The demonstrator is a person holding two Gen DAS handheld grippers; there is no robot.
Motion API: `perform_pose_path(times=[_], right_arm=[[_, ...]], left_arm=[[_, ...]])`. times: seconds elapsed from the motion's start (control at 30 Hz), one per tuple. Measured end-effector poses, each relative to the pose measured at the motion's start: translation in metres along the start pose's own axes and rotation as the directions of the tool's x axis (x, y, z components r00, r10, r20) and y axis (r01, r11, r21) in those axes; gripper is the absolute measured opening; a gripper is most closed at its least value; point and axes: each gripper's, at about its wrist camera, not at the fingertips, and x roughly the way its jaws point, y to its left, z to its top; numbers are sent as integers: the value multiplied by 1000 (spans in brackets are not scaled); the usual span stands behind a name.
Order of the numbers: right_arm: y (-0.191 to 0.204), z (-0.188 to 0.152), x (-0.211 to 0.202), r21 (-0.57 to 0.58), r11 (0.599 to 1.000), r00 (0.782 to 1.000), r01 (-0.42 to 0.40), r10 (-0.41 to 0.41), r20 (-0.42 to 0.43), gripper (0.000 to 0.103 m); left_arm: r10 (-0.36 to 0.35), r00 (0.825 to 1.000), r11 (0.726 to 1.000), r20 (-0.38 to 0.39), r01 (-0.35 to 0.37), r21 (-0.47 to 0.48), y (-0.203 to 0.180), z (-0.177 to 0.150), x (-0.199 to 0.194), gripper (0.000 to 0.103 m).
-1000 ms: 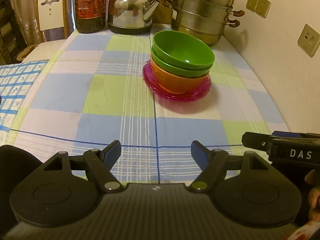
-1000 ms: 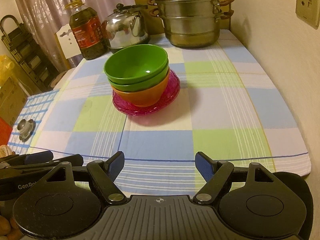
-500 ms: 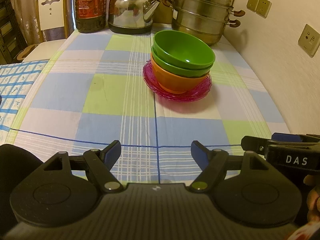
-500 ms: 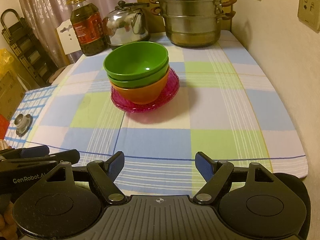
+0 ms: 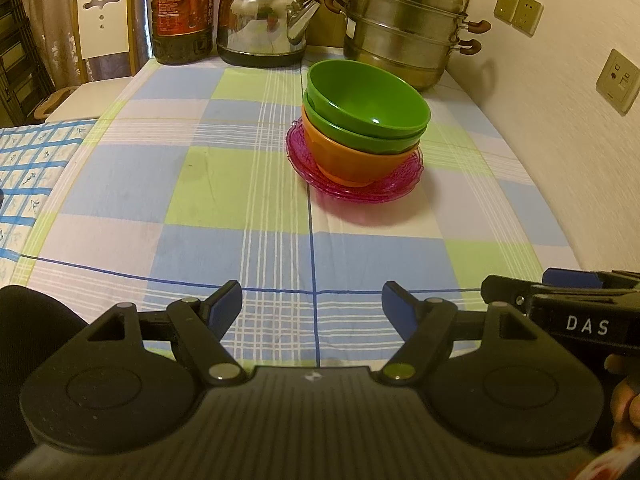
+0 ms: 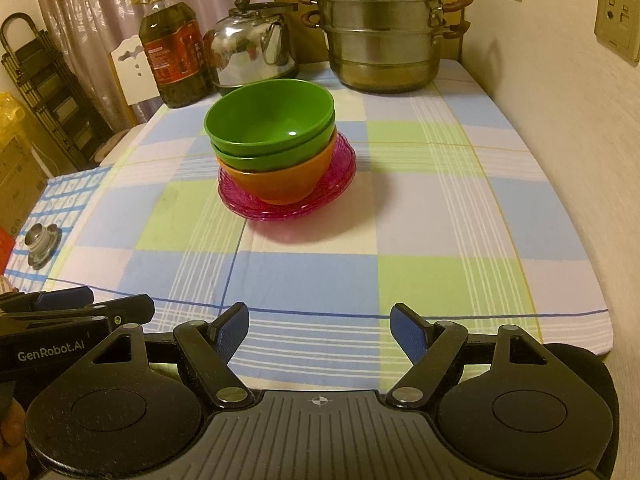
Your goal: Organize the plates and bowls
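Now we hold both tools low in frame above the checked tablecloth (image 5: 224, 200). Our left gripper (image 5: 312, 300) has its jaws wide with nothing between them, and our right gripper (image 6: 318, 322) is likewise spread and empty. Centre frame, two green bowls (image 6: 272, 128) sit nested in an orange bowl (image 6: 280, 184) on pink plates (image 6: 340, 184). Behind them, toward the top, stand a steamer pot (image 6: 380, 32), kettle (image 6: 250, 48) and oil bottle (image 6: 174, 52).
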Motion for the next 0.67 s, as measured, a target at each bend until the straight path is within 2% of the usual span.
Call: perform_pose_path(times=[0.43,0.67], right_arm=[[-2,0,2,4,1000,1000,2,-2,-7,78],[-3,-2,3,5,1000,1000,2,-2,-10,78]], left_arm=[[-3,1000,1000,-3,3,-2,0,0,0,75],[-28,1000,1000,9,28,2,0,-1,-1,75]])
